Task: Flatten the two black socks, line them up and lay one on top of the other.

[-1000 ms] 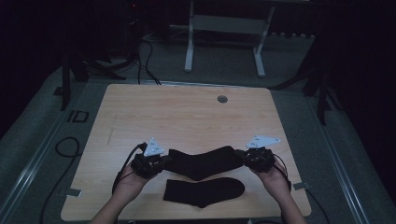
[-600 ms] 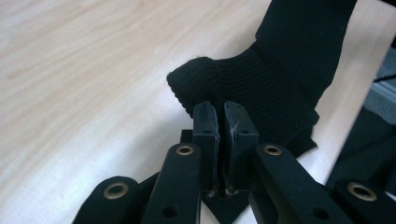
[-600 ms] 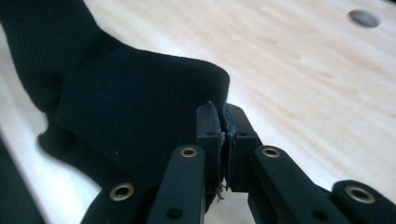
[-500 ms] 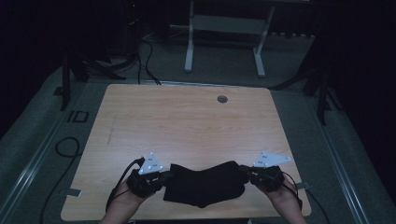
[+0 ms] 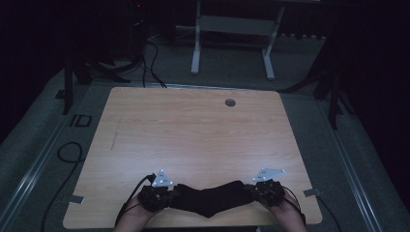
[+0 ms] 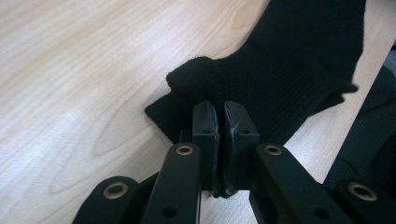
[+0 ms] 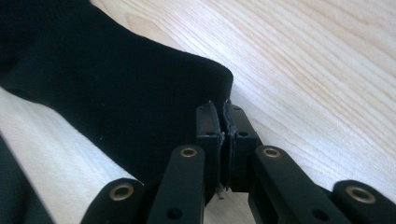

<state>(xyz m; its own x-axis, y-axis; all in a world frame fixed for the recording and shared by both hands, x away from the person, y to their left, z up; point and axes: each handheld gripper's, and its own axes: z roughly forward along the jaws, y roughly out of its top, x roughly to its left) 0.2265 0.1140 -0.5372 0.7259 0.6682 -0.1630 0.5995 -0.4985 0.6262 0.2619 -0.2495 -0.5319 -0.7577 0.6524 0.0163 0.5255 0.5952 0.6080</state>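
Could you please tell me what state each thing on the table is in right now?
Black sock: stretched between both tongs over a second sock.
Left tongs: shut on the sock's ribbed cuff end.
Right tongs: shut on its smooth end.
Table: bare wood beyond.

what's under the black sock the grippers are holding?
Under the held sock, the left gripper view shows a second black sock at its right edge, mostly covered. Elsewhere, bare table.
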